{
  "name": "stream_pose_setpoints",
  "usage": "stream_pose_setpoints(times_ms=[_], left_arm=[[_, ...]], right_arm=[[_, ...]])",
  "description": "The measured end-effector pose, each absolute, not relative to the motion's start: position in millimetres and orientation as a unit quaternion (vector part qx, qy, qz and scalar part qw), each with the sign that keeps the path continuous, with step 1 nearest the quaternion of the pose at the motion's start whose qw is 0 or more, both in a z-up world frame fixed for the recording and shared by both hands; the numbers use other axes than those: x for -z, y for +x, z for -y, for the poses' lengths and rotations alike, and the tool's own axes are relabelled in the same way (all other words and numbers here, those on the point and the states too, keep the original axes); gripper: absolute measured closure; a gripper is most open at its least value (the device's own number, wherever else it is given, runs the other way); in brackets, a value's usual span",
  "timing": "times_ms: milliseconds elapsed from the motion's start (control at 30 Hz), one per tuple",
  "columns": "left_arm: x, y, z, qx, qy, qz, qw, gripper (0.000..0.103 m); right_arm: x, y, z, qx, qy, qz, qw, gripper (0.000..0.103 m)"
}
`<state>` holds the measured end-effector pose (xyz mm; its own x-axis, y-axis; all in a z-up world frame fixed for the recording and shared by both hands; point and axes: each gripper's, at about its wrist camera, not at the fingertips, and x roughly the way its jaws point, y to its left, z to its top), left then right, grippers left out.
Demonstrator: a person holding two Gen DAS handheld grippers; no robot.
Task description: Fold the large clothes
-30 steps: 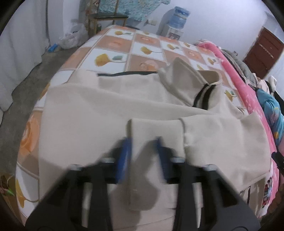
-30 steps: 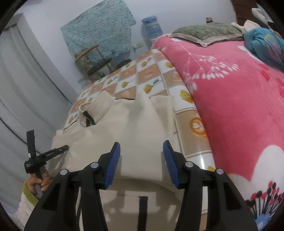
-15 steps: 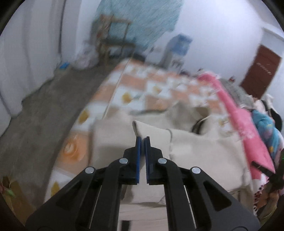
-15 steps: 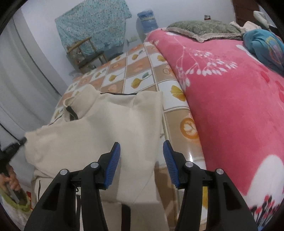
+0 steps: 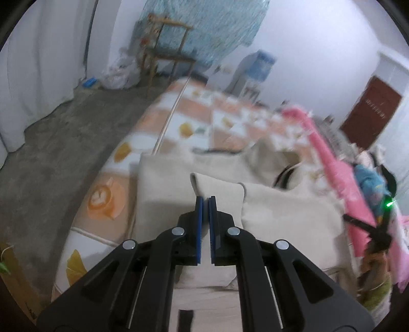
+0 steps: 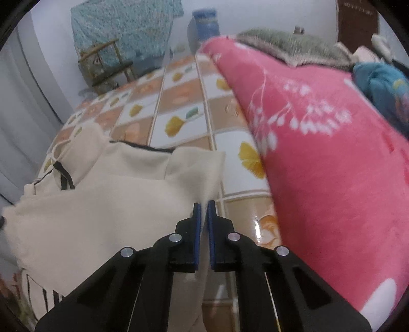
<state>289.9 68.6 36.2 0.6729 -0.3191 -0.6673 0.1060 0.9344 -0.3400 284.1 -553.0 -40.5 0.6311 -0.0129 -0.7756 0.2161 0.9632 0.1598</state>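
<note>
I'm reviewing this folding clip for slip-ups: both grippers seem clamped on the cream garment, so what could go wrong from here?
1. The right gripper pinches only the cream garment's outer edge, so the cloth could slip free.
2. The left gripper grips a folded sleeve; pulling may undo that fold.
3. The garment overhangs the bed's near edge and might slide off.

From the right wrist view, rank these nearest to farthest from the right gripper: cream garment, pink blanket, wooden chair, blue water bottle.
Measured from the right gripper:
1. Cream garment, its edge between the fingers, spreading left.
2. Pink blanket, close on the right.
3. Wooden chair, far off, upper left.
4. Blue water bottle, by the back wall, top centre.
</note>
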Motion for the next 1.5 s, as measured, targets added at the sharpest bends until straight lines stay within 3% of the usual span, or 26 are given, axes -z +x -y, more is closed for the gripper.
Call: stream_pose_setpoints(times_ms=[267, 967, 1033, 1100, 1300, 1400, 1433, 1467, 1500], left_arm=[[15.1, 319.1, -67.6, 0.074, -0.097, -0.447, 0.886, 0.099], [22.7, 317.8, -62.1, 0.066, -0.088, -0.428, 0.897, 0.097], [23.1, 316.9, -62.7, 0.064, -0.089, -0.427, 0.897, 0.096], [26.0, 318.2, -63.6, 0.062, -0.09, -0.428, 0.897, 0.095], [26.5, 319.8, -63.7, 0.055, -0.093, -0.43, 0.897, 0.094], [25.8, 321.0, -61.5, 0.054, -0.09, -0.432, 0.896, 0.096], [24.0, 320.5, -60.7, 0.054, -0.088, -0.433, 0.895, 0.096], [21.3, 319.4, -59.5, 0.055, -0.086, -0.433, 0.896, 0.097], [19.2, 318.0, -58.6, 0.057, -0.085, -0.432, 0.896, 0.097]], right_arm=[[52.8, 291.6, 559.0, 0.075, 0.139, -0.428, 0.89, 0.097], [28.7, 257.4, 583.8, 0.112, 0.184, -0.374, 0.902, 0.096], [17.9, 242.2, 577.1, 0.09, 0.161, -0.373, 0.909, 0.09], [10.6, 223.5, 561.5, 0.052, 0.127, -0.38, 0.915, 0.061], [32.4, 172.7, 488.3, -0.044, -0.068, -0.445, 0.892, 0.04], [58.6, 165.9, 472.0, -0.003, -0.16, -0.471, 0.867, 0.042], [63.4, 167.3, 476.4, 0.018, -0.166, -0.477, 0.863, 0.048], [61.6, 166.6, 482.5, 0.023, -0.153, -0.476, 0.866, 0.068], [54.9, 167.1, 497.7, 0.026, -0.108, -0.475, 0.873, 0.074]])
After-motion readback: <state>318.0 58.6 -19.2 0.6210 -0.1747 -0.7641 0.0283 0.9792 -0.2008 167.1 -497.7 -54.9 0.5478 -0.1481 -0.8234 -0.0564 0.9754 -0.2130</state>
